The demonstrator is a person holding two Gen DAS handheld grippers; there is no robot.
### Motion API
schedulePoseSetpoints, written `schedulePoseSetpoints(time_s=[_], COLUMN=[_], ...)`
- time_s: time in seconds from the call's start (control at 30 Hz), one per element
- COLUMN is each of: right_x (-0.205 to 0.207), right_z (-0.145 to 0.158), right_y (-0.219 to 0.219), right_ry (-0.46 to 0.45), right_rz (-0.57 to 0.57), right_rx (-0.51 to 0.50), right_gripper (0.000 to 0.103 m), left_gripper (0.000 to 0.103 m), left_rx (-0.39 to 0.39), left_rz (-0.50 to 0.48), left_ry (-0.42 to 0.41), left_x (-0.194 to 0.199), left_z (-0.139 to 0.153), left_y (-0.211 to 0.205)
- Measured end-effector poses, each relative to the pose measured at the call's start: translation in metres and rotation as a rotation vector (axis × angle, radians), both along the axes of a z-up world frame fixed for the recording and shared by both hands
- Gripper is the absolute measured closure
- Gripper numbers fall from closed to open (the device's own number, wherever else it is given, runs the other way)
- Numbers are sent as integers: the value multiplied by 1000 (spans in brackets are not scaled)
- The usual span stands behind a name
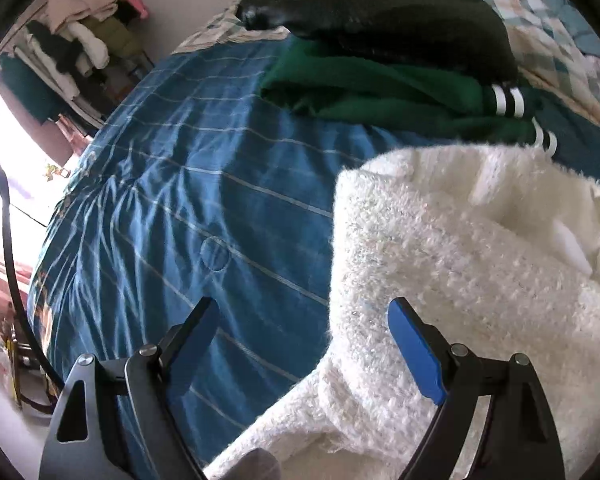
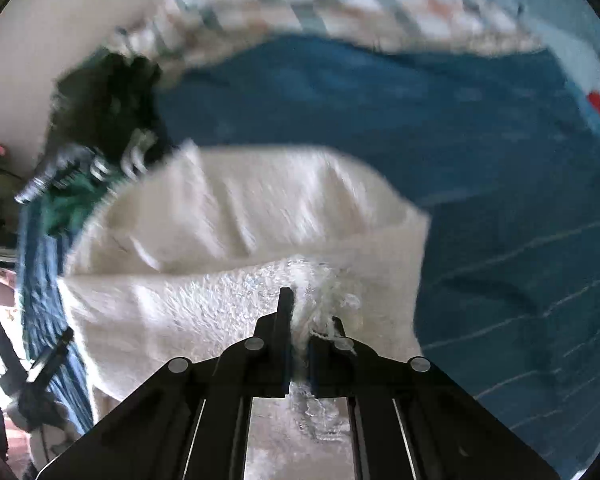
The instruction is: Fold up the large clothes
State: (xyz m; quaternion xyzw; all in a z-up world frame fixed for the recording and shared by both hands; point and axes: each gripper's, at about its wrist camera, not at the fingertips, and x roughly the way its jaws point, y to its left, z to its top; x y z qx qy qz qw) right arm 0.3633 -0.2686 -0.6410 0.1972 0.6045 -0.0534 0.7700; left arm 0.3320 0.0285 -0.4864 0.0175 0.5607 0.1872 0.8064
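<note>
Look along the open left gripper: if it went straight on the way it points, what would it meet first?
Probably the white fluffy garment, whose edge lies between the left gripper's open fingers; the blue striped bedcover lies just beside it. Depth is uncertain.

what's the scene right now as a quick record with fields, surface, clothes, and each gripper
surface: bed with blue striped cover
main garment: white fluffy sweater, lying partly bunched on the cover
other clothes: green garment with white stripes and a black garment on top of it, farther back on the bed
left gripper: open, hovering over the sweater's edge, nothing between its fingers
right gripper: shut on a pinch of the white fluffy sweater
background: pile of clothes beside the bed
image quality: right wrist view blurred
</note>
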Motion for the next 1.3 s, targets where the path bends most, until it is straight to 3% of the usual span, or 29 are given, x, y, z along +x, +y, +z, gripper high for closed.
schedulePoseSetpoints(time_s=[0.07,0.13,0.23,0.27,0.37,0.47,0.57,0.63,0.73,0.77,0.8,0.9,0.97,1.03,1.13,1.2,1.3], right_x=[-2,1,5,1,-10,-26,-33,-30,-26,-28,-27,-23,-17,-11,-20,-32,-48], right_z=[12,6,-41,-52,-39,-2,14,2,-44,-58,-75,-99,-98,-79,-37,-19,-22], right_y=[-4,-11,-22,-30,-41,-39,-25,-9,-8,-13,-19,-30,-32,-37,-50,-54,-66], right_ry=[-40,-19,155,196,149,54,-24,-9,134,158,182,221,245,230,186,220,310], right_rz=[-12,-21,-12,-48,-108,-127,-72,-15,-16,-42,-61,-95,-91,-96,-72,-35,21], right_rx=[-22,-24,-17,-11,-18,-58,26,124,172,161,141,125,124,139,77,4,-3], right_gripper=[98,97,93,87,72,72,72,72,73,81,101,103,103,100,93,72,71], left_gripper=[17,17,17,17,17,15,13,9,0,0,0,0,0,0,0,0,0], left_rx=[0,17,60,72,102,181,244,252,231,209,186,152,146,116,79,72,57], left_rz=[2,-9,-26,-34,-54,-80,-89,-64,-14,-6,5,18,18,27,22,7,-26], left_ry=[-12,0,51,79,84,79,80,80,88,88,83,76,79,70,46,40,73], left_x=[-3,-3,0,2,5,6,7,9,14,15,15,15,15,13,1,-12,-35], left_z=[4,-1,-21,-29,-40,-50,-57,-59,-59,-59,-59,-60,-57,-47,-20,-5,7], left_y=[-1,-4,-7,-8,-11,-21,-28,-27,-18,-15,-12,-8,-7,-3,-6,-15,-37])
